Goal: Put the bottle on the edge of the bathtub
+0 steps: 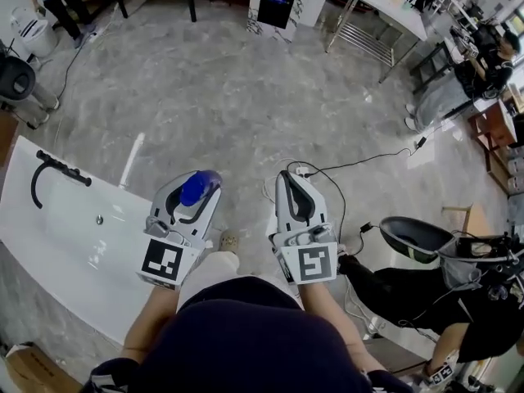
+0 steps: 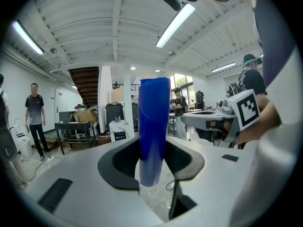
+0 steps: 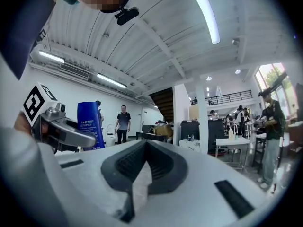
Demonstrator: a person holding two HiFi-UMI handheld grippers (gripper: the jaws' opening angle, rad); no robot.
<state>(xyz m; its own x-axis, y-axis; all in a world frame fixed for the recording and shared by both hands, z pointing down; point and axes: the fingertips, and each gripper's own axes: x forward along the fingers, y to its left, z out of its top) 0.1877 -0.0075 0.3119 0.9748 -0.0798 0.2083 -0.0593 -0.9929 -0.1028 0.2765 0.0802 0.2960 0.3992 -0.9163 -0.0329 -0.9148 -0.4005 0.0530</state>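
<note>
The left gripper [image 1: 199, 189] and right gripper [image 1: 293, 176] are pale grey shells with black pads [image 3: 124, 163] and black-and-white marker cubes [image 1: 164, 262]; the person wears a navy top [image 1: 237, 342] and cream trousers [image 1: 209, 273].

Right tool [image 3: 145, 148] closed (empty); bottle [image 3: 90, 125] leftward.

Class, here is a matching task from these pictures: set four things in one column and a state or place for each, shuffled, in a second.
Things:
1 blue bottle
2 right gripper
3 bathtub
4 black tap

States or places:
a jaws together, nothing held
b white, low at the person's left
c mounted on the bathtub
d clamped in the left gripper

Pairs: 1-d, 2-a, 3-b, 4-c
</note>
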